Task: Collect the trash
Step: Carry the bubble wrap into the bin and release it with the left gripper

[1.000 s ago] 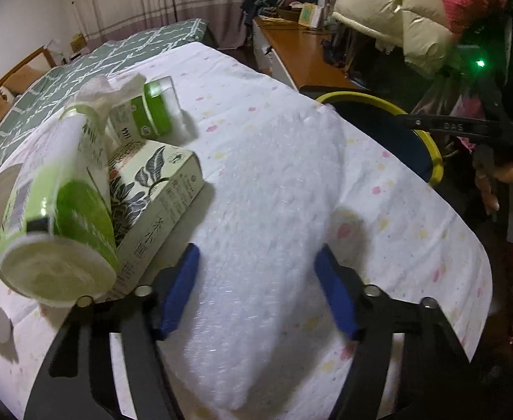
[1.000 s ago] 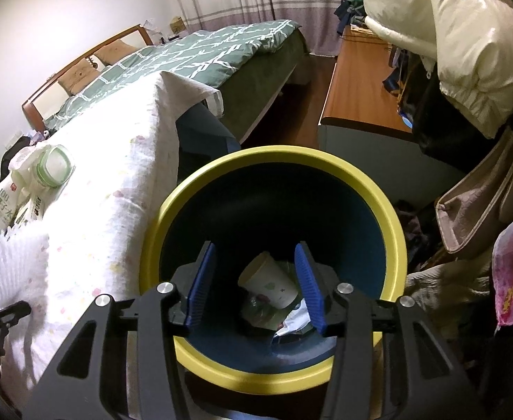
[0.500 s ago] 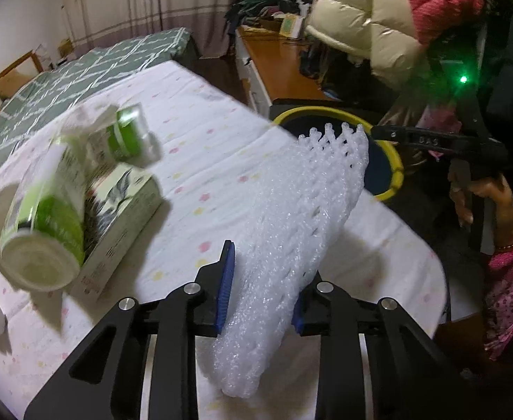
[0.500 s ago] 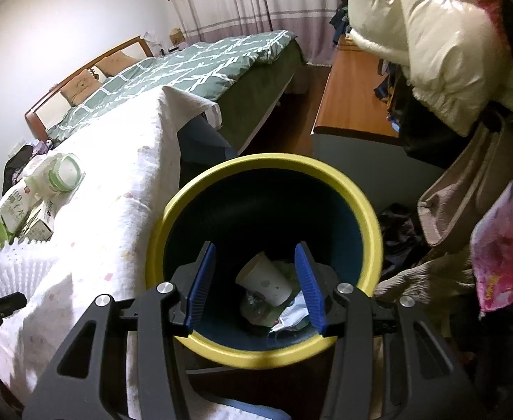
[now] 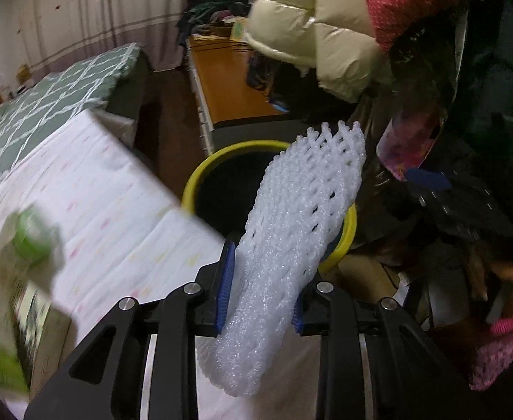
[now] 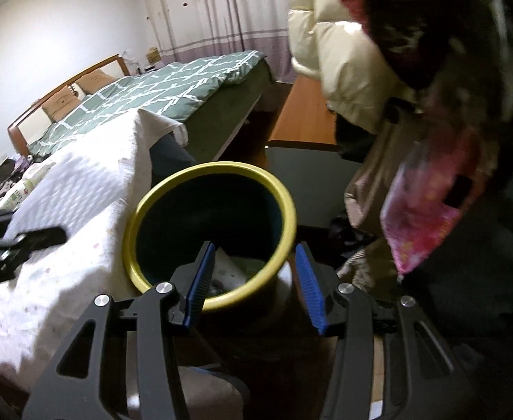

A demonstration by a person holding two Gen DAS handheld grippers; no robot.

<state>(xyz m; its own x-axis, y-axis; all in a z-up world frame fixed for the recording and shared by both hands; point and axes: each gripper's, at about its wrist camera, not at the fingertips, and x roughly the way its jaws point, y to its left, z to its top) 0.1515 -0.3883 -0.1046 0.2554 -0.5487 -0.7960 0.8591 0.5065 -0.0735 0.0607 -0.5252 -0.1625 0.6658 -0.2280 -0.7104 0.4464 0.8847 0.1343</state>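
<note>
Your left gripper is clamped on the white foam net, whose free end hangs over the yellow-rimmed bin beside the table. Carry it past the rim until the whole net is above the dark mouth, then let go. Your right gripper stands part-open and empty over the bin's near rim; keep it clear

I am pinching the foam net between the blue pads of my left gripper, angled downward. My right gripper is tilting down too, its jaws parted with nothing between them, having just been opening slightly. My right hand is gripping its handle.
</note>
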